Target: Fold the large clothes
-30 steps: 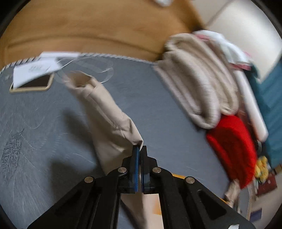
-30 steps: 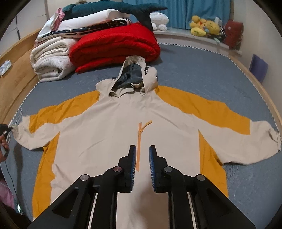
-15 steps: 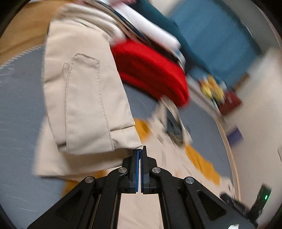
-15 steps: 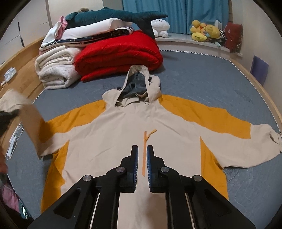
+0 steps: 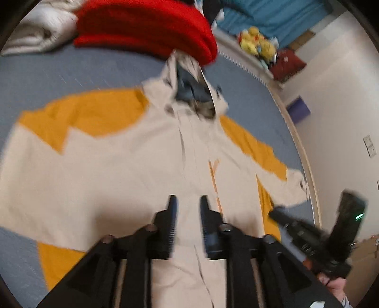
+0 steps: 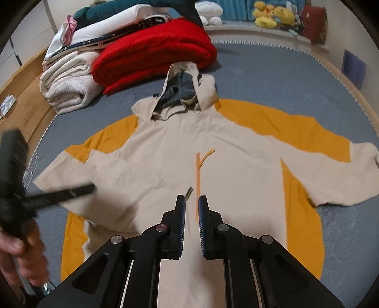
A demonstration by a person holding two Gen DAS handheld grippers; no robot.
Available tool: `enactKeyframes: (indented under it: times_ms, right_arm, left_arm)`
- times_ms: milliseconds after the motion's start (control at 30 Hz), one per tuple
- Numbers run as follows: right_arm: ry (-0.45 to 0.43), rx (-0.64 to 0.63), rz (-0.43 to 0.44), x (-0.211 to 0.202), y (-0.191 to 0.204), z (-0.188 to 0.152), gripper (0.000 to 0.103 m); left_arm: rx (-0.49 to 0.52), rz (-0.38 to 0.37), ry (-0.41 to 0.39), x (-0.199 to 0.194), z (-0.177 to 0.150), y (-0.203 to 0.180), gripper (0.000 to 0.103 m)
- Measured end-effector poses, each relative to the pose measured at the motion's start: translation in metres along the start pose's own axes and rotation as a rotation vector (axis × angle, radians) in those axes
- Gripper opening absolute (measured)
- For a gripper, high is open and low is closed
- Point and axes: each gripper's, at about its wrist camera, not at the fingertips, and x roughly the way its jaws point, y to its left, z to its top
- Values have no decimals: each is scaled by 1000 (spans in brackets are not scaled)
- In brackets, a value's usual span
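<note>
A beige and orange hooded jacket (image 6: 180, 165) lies face up on the grey bed, hood toward the red quilt. Its left sleeve (image 6: 99, 170) is folded in across the chest; its right sleeve (image 6: 350, 173) lies spread out to the right. My left gripper (image 5: 187, 201) is open and empty above the folded sleeve and the jacket (image 5: 132, 165); it also shows in the right wrist view (image 6: 78, 189) at the left. My right gripper (image 6: 191, 199) is open a little and empty over the jacket's front, near the orange zipper (image 6: 197, 180). It shows blurred in the left wrist view (image 5: 284, 215).
A folded red quilt (image 6: 154, 52), a stack of beige blankets (image 6: 68, 85) and more folded bedding (image 6: 113, 26) lie at the bed's head. Plush toys (image 6: 274, 14) sit on a ledge behind. The wooden bed frame (image 6: 26, 106) runs along the left.
My left gripper carried the left sleeve across onto the chest, let it go and now stands open. My right gripper opened slightly and stayed over the jacket's front.
</note>
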Motion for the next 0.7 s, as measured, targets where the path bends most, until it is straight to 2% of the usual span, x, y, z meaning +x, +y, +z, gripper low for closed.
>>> enactKeyframes:
  times_ms: [233, 433, 533, 600, 700]
  right_arm:
    - [154, 102, 134, 45, 2, -18, 14]
    - [282, 224, 243, 97, 8, -38, 16]
    - [318, 279, 281, 118, 9, -46, 26]
    - [348, 309, 294, 133, 10, -51, 42]
    - [379, 355, 288, 149, 9, -56, 43]
  left_arm:
    - [-105, 138, -99, -36, 14, 51, 22]
    - [-168, 174, -149, -60, 22, 80, 22]
    - [-161, 176, -156, -66, 22, 86, 22]
    - [-154, 178, -152, -68, 21, 89, 22]
    - [-157, 187, -154, -71, 23, 93, 22]
